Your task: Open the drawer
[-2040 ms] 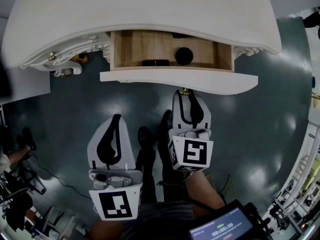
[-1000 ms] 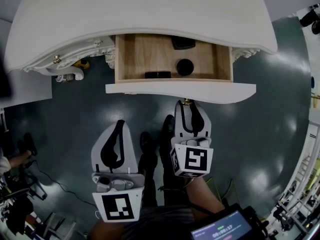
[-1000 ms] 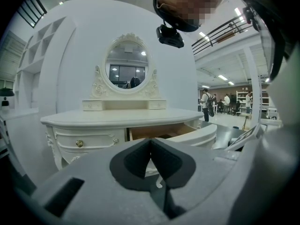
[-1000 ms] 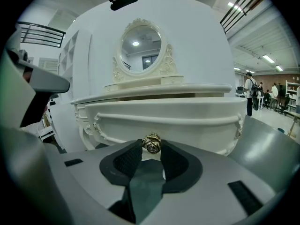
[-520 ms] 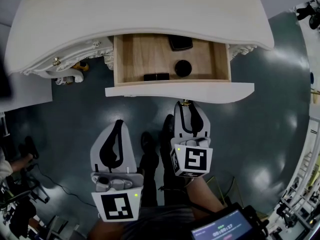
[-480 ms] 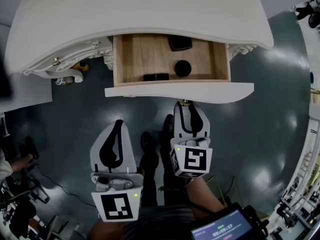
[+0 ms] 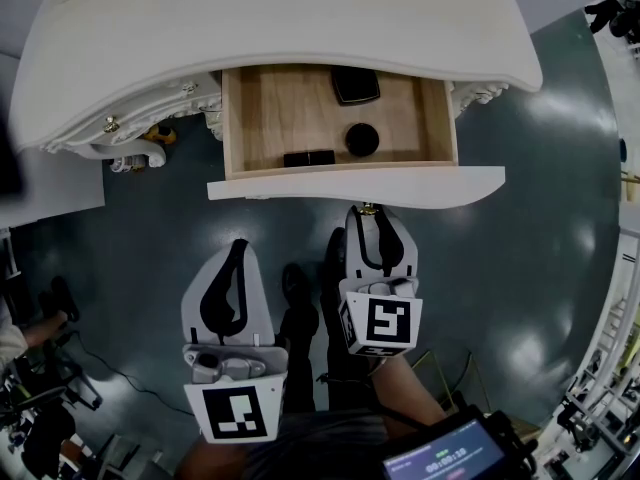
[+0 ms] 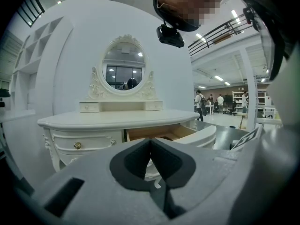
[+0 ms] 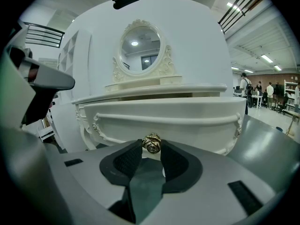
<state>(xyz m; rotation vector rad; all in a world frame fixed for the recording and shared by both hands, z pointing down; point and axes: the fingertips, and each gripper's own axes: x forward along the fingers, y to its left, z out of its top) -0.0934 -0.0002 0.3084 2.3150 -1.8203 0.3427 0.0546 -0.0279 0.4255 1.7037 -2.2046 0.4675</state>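
Observation:
The white dresser's middle drawer (image 7: 355, 184) stands pulled out, its wooden inside (image 7: 290, 108) showing. My right gripper (image 7: 368, 213) is shut on the drawer's brass knob (image 7: 368, 209). In the right gripper view the knob (image 9: 151, 143) sits pinched between the black pads at the right gripper's (image 9: 151, 146) tips, with the curved drawer front (image 9: 164, 121) just behind. My left gripper (image 7: 236, 246) hangs lower left, well back from the dresser, shut and empty. In the left gripper view the left gripper's (image 8: 150, 142) pads meet, and the open drawer (image 8: 199, 136) lies ahead to the right.
Inside the drawer lie a round black item (image 7: 362, 139), a flat black bar (image 7: 309, 157) and a black case (image 7: 355, 85). A side drawer with a brass knob (image 7: 108, 124) is at the left. An oval mirror (image 8: 123, 67) tops the dresser. Dark shoes (image 7: 291, 288) stand between the grippers.
The drawer has slid a little farther out with my right gripper on its knob, uncovering more of the black case at the back. The left gripper has stayed put.

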